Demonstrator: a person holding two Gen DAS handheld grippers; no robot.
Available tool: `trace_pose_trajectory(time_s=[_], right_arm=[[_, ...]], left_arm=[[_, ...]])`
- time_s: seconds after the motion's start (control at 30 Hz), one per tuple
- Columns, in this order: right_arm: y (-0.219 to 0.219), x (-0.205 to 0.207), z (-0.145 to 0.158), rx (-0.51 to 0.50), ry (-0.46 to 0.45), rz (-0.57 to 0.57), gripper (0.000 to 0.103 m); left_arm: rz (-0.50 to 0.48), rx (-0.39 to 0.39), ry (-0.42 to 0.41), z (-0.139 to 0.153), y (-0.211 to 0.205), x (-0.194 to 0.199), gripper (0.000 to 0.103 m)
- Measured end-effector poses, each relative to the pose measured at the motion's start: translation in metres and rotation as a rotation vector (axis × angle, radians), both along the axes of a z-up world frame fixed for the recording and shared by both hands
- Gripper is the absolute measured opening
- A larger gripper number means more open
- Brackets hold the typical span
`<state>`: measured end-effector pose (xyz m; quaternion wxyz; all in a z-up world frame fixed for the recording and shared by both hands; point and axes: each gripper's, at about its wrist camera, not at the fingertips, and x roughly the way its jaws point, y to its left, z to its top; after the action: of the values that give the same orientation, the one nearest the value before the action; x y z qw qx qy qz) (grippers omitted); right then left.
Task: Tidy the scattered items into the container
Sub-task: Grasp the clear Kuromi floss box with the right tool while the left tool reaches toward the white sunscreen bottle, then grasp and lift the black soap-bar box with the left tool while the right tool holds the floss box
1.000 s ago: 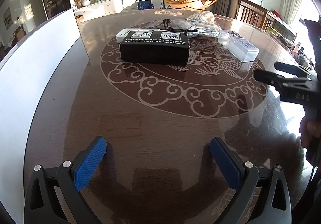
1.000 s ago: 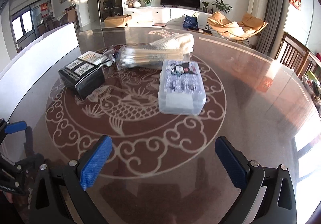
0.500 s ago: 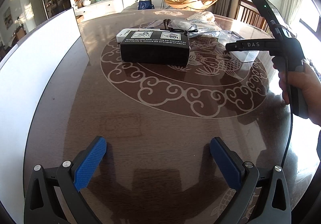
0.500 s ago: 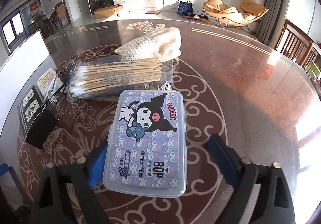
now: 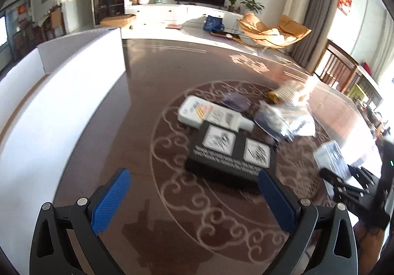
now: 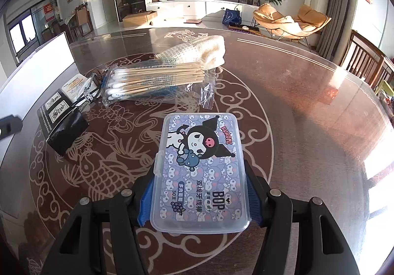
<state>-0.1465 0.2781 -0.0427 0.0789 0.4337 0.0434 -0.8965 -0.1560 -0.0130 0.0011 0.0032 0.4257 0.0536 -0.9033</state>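
I am clamping my right gripper on the floss box, its blue pads pressing the two long sides, the box's far end reaching over the table. My left gripper is hanging with its fingers wide apart and nothing between them, just short of the black box. The white container is standing along the table's left edge. The cotton swabs and cloth are lying beyond the floss box.

Bare table lying open between the white container wall and black box. Cotton swab bag and cloth pouch crowding the centre; right side staying open.
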Motion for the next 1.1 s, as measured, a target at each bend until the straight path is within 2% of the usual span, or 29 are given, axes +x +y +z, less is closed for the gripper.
trace_pose_trajectory(time_s=[0.07, 0.17, 0.23, 0.3, 0.47, 0.57, 0.63, 0.7, 0.77, 0.8, 0.83, 0.9, 0.97, 1.07, 1.1], right_arm=[[0.0, 0.0, 0.0, 0.0, 0.0, 0.0, 0.061], [0.0, 0.0, 0.0, 0.0, 0.0, 0.0, 0.061], [0.0, 0.0, 0.0, 0.0, 0.0, 0.0, 0.061], [0.0, 0.0, 0.0, 0.0, 0.0, 0.0, 0.061], [0.001, -0.001, 0.0, 0.0, 0.0, 0.0, 0.061], [0.001, -0.001, 0.0, 0.001, 0.0, 0.0, 0.061], [0.001, -0.001, 0.0, 0.0, 0.0, 0.0, 0.061], [0.001, -0.001, 0.0, 0.0, 0.0, 0.0, 0.061], [0.001, 0.0, 0.0, -0.001, 0.0, 0.0, 0.062], [0.001, 0.0, -0.001, -0.001, 0.0, 0.0, 0.061], [0.001, 0.0, -0.001, -0.001, 0.0, 0.0, 0.061], [0.001, 0.0, 0.0, 0.0, 0.0, -0.001, 0.061], [0.001, 0.0, -0.001, 0.0, 0.0, 0.0, 0.061], [0.001, 0.0, -0.001, -0.001, 0.0, 0.0, 0.061], [0.001, 0.0, -0.001, -0.001, 0.0, -0.001, 0.061]], left_arm=[[0.044, 0.013, -0.021, -0.004, -0.013, -0.031, 0.103], [0.076, -0.003, -0.101, -0.026, -0.023, -0.065, 0.103], [0.069, 0.045, -0.092, -0.035, -0.026, -0.073, 0.103], [0.045, 0.067, -0.124, -0.043, -0.024, -0.077, 0.103], [-0.15, 0.038, -0.167, -0.048, 0.004, -0.05, 0.103], [-0.27, 0.019, -0.21, -0.047, 0.015, -0.015, 0.103], [-0.388, 0.001, -0.229, -0.047, 0.023, 0.011, 0.103], [-0.524, -0.055, -0.205, -0.044, 0.033, 0.035, 0.103], [-0.63, -0.127, -0.161, -0.038, 0.042, 0.055, 0.103], [-0.673, -0.136, -0.149, -0.035, 0.045, 0.062, 0.103], [-0.712, -0.113, -0.142, -0.031, 0.046, 0.068, 0.103], [-0.765, -0.017, -0.11, -0.021, 0.042, 0.081, 0.103], [-0.74, 0.058, -0.06, -0.009, 0.035, 0.094, 0.103], [-0.7, 0.198, -0.032, -0.001, 0.037, 0.111, 0.103], [-0.691, 0.209, -0.028, -0.001, 0.044, 0.118, 0.103]])
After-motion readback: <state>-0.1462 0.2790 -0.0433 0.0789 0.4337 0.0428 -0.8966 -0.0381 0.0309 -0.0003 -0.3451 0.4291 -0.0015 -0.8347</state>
